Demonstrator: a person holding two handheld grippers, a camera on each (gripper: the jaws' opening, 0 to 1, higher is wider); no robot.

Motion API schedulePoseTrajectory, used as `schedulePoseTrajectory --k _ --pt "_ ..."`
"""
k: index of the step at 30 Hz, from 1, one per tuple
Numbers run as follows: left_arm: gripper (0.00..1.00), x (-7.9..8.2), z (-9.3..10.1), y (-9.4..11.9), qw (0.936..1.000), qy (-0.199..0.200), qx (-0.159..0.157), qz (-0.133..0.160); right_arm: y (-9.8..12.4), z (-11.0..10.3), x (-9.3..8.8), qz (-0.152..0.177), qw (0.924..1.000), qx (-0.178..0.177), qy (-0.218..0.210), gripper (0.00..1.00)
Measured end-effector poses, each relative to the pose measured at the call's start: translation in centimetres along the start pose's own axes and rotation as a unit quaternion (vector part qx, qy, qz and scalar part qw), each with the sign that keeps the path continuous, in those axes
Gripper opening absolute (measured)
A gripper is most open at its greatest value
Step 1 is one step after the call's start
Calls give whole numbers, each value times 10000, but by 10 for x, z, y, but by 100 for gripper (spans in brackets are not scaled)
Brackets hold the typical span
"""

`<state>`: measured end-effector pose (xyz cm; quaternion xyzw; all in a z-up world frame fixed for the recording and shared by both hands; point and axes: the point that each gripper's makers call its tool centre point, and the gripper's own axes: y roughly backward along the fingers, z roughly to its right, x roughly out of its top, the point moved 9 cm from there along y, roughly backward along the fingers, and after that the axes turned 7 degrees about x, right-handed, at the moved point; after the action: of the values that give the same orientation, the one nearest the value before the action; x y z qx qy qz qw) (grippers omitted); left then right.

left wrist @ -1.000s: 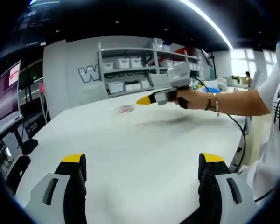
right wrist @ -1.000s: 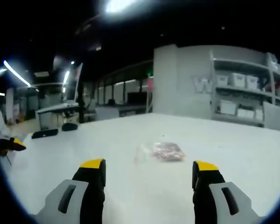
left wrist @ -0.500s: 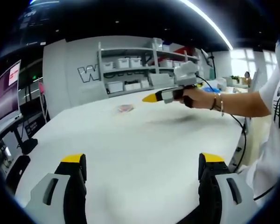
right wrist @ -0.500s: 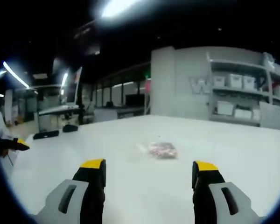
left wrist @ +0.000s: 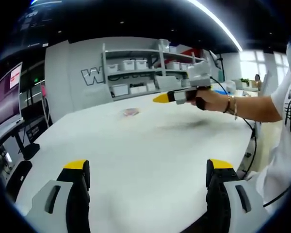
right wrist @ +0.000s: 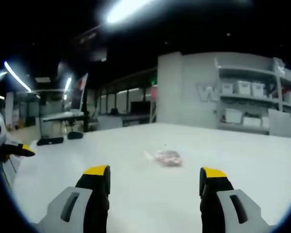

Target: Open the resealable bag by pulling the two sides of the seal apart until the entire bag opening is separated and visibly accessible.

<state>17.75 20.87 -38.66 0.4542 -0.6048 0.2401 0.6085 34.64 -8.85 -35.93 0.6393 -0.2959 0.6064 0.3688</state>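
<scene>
In the left gripper view, the left gripper (left wrist: 148, 170) rises from the bottom edge with its two yellow-tipped jaws spread wide and nothing between them, over the bare white table (left wrist: 150, 145). The resealable bag (left wrist: 130, 112) lies far off on the tabletop, a small pinkish patch just above the middle of the frame, well apart from both jaws. At the upper right of the same view the right gripper (left wrist: 161, 98) is held above the table by a person's hand (left wrist: 208, 99) wearing a bracelet; seen side-on, whether its jaws are apart cannot be told there. A black cable (left wrist: 247, 131) hangs from it down the right side.

In the right gripper view, the right gripper (right wrist: 154, 177) shows its jaws standing open and empty at the bottom of the frame. The bag (right wrist: 168, 157) lies flat on the table (right wrist: 242, 165) near the centre, above the gap between the jaws, with open tabletop between. It looks clear with reddish contents; its seal is too blurred to judge.

Shelving (left wrist: 145, 70) with white bins (left wrist: 134, 64) stands against the grey wall at upper centre of the left gripper view, and a monitor (left wrist: 5, 99) sits at the left edge.
</scene>
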Motion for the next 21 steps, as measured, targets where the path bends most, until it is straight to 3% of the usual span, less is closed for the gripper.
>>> schedulePoseTrajectory --k 21 --pt "99 -6 7 12 10000 -50 -6 8 26 -3 -3 58 9999 -84 46 75"
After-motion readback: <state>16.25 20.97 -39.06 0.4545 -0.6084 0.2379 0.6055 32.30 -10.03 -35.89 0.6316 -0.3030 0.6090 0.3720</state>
